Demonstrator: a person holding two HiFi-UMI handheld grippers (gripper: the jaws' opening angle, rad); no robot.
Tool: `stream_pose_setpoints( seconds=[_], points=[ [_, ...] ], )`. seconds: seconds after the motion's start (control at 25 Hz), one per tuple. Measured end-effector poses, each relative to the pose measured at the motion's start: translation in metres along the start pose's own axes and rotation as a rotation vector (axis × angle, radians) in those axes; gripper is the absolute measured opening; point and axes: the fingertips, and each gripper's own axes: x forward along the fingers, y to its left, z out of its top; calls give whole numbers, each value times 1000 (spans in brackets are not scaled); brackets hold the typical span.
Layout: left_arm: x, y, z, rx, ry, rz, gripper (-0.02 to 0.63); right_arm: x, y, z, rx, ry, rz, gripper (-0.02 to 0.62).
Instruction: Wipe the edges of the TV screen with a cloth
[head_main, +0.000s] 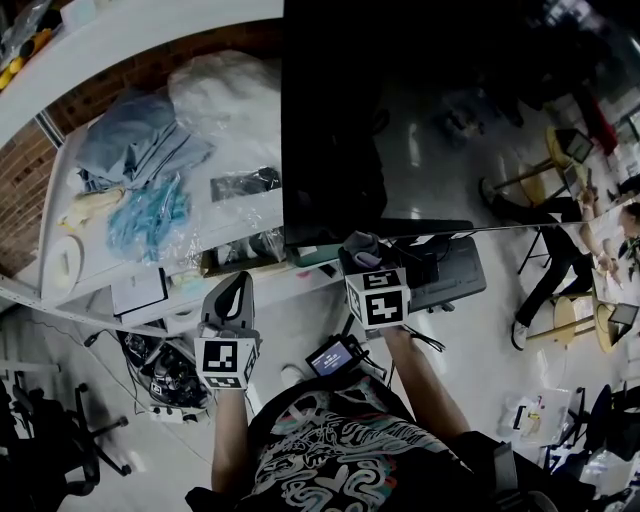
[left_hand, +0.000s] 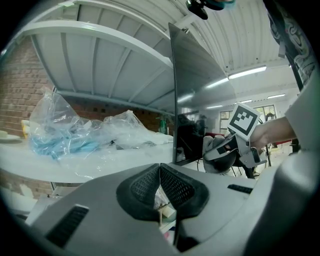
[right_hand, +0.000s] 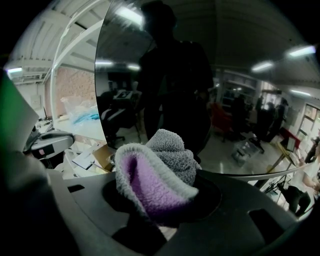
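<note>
The TV screen (head_main: 330, 120) is a big dark, mirror-like panel that stands upright at the table's right end. My right gripper (head_main: 368, 258) is shut on a grey and purple cloth (head_main: 362, 244), which is held at the screen's lower edge near its left corner. In the right gripper view the bunched cloth (right_hand: 157, 175) bulges out of the jaws in front of the TV screen (right_hand: 200, 75). My left gripper (head_main: 237, 290) hangs lower left, apart from the screen. Its pads (left_hand: 150, 182) are shut together with nothing in them. From there I see the TV screen (left_hand: 200, 100) edge-on and the right gripper (left_hand: 220, 152).
A white table (head_main: 240, 215) left of the TV carries plastic bags with blue items (head_main: 150, 215), a grey bundle (head_main: 140, 140) and a black object (head_main: 245, 183). Boxes and cables (head_main: 165, 375) lie below it. An office chair (head_main: 50, 440) stands lower left. A seated person (head_main: 560, 260) is at the right.
</note>
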Motion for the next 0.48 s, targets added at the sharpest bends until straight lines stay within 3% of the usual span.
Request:
stream_pose_setpoints(
  seconds=[0.48],
  points=[
    [0, 9, -6, -14, 9, 11, 18, 7, 30, 6, -5, -6, 60, 209]
  ],
)
